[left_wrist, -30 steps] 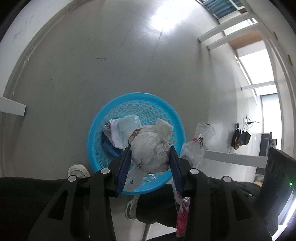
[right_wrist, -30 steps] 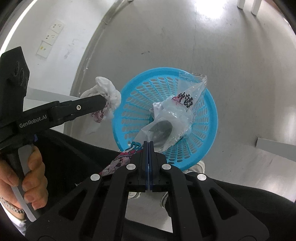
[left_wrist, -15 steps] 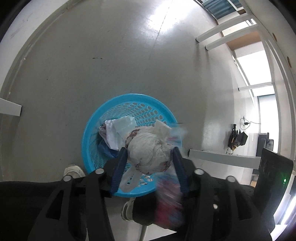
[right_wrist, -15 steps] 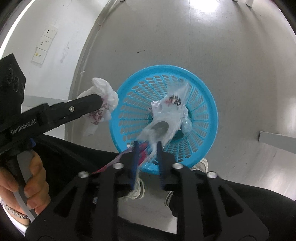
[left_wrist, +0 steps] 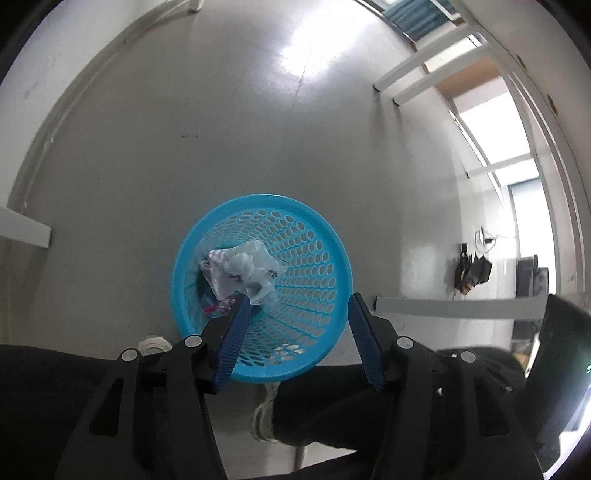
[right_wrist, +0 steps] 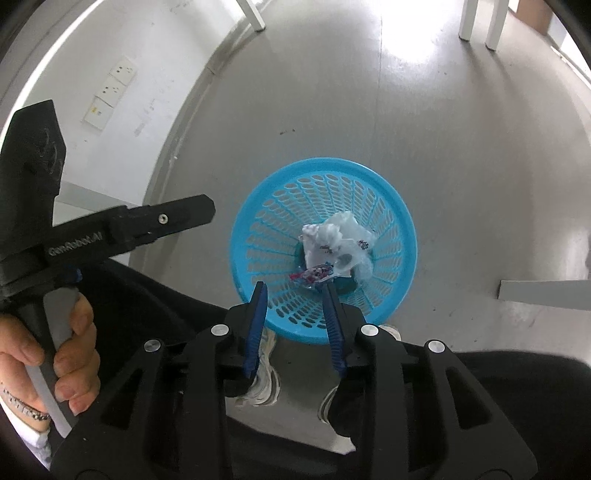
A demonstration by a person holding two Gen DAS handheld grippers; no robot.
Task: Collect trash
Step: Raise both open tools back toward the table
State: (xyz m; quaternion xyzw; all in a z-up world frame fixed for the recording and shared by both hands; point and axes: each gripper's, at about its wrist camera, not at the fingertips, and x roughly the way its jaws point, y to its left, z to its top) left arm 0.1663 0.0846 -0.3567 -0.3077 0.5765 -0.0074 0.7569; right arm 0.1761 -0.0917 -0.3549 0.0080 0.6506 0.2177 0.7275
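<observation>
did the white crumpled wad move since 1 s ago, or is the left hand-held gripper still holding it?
Yes. The white wad dropped out of the left hand-held gripper, now open, and lies inside the blue basket.

Trash point(left_wrist: 240, 271) lies in basket point(left_wrist: 332, 258) on floor point(left_wrist: 221, 129).

The blue basket point(right_wrist: 324, 254) is standing on bare grey floor point(right_wrist: 424, 122), its mouth lying unobstructed above piled trash point(right_wrist: 334, 251). White furniture legs point(right_wrist: 476, 22) and a wall point(right_wrist: 122, 51) are standing well apart.
</observation>
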